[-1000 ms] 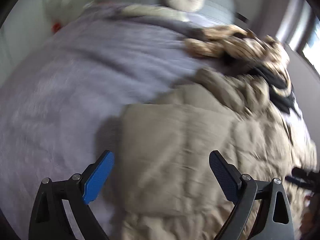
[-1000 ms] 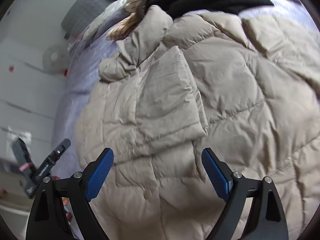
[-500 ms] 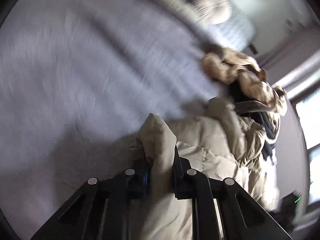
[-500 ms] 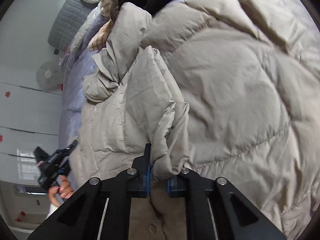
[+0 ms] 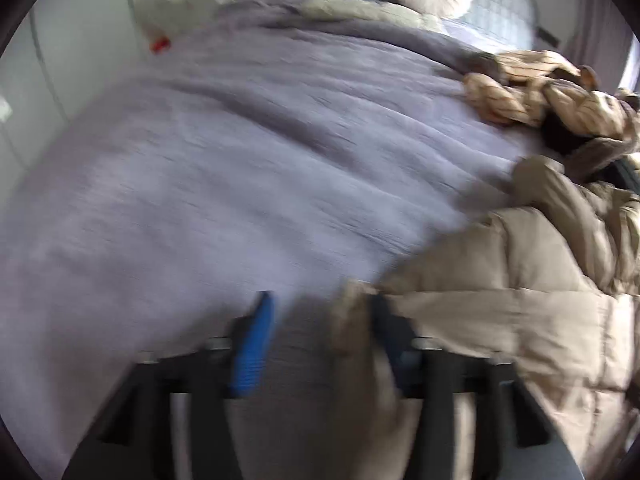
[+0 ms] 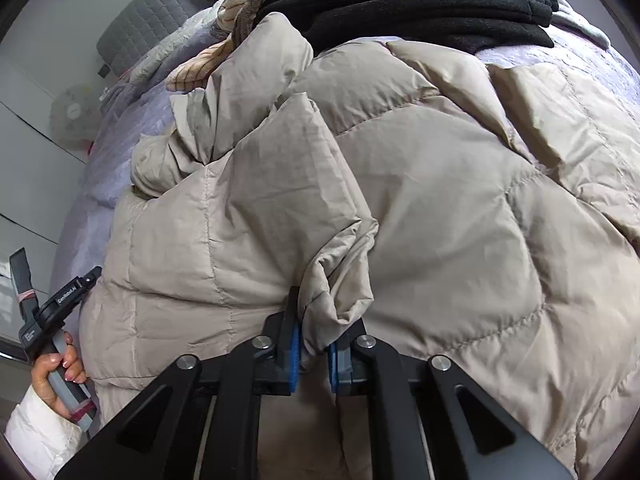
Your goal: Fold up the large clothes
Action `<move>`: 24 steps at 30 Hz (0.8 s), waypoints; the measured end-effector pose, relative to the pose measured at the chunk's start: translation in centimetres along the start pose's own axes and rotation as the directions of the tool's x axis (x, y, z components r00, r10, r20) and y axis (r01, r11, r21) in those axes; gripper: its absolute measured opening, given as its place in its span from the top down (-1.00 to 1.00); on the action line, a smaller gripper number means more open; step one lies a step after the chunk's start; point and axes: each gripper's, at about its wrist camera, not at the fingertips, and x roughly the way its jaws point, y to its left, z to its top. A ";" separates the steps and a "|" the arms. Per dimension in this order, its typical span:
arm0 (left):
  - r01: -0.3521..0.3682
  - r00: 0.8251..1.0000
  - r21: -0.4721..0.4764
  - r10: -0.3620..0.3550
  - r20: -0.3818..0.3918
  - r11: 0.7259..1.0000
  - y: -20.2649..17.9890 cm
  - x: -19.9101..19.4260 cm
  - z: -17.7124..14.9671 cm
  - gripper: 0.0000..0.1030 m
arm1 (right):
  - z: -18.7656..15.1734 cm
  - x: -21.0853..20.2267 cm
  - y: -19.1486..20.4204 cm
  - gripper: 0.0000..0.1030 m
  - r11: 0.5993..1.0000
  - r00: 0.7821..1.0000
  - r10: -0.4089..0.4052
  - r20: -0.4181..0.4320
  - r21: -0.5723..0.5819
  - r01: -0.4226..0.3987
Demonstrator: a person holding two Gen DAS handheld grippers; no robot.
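Beige quilted fabric is bunched between the blue pads of the right gripper (image 6: pixel 314 354), whose fingers are closed tight on a fold of the puffer coat (image 6: pixel 420 208). The coat lies spread over the lilac bedspread (image 5: pixel 240 168), with a pile of black fleece (image 6: pixel 420 4) and a striped garment (image 5: pixel 532 92) just beyond its far end.

The left gripper (image 5: pixel 316 344) is blurred. Its fingers stand apart, and a beige edge of the coat sits against the right-hand finger, but nothing looks pinched; I judge it is holding nothing.

The step in hand looks like carrying one side of the coat across its body. To do it well, the right gripper should lift the fold high enough to clear the puffy quilting, then lay it along a seam line so the padding does not spring back. The left gripper would best take hold of the near edge so both ends travel together.

The coat's hem and sleeves are cut off or buried in folds, and motion blur hides what the left fingers touch.
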 end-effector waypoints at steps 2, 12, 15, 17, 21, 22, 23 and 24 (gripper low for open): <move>0.013 1.000 -0.011 -0.013 0.010 1.000 1.4 -1.5 0.5 -0.19 | 0.3 -1.3 -0.7 0.28 0.999 1.000 -0.027 -0.002 0.018 0.027; 0.214 0.975 0.033 -0.211 -0.075 0.976 0.9 -7.8 -5.6 -0.19 | -1.4 -7.3 0.5 0.69 0.990 0.991 -0.032 0.132 -0.131 0.049; 0.149 0.983 0.087 -0.138 -0.119 0.985 -1.4 -5.1 -7.9 -0.19 | -1.4 -4.8 0.7 0.69 0.983 0.992 -0.072 0.099 -0.164 0.087; 0.150 0.980 0.048 -0.142 -0.139 0.988 -1.2 -3.2 -8.9 -0.34 | -1.9 -2.9 -0.9 0.70 0.981 0.989 -0.138 0.047 -0.130 0.143; 0.169 0.972 -0.080 -0.180 -0.151 0.982 0.8 -1.6 -9.0 -0.65 | -2.2 -2.4 -4.5 0.87 0.998 0.997 -0.064 0.032 0.003 0.064; 0.170 0.971 -0.084 -0.181 -0.154 0.982 0.9 -1.5 -8.9 -0.65 | -2.2 -2.7 -4.9 0.90 0.997 0.997 -0.075 0.036 0.007 0.075; 0.159 0.974 -0.063 -0.167 -0.154 0.985 0.7 -1.6 -8.7 -0.65 | -2.3 -3.0 -5.3 0.90 0.997 0.996 -0.083 0.040 0.005 0.083; 0.145 0.977 -0.045 -0.150 -0.153 0.988 0.5 -1.8 -8.5 -0.65 | -2.4 -3.4 -5.5 0.90 0.996 0.995 -0.091 0.040 0.002 0.091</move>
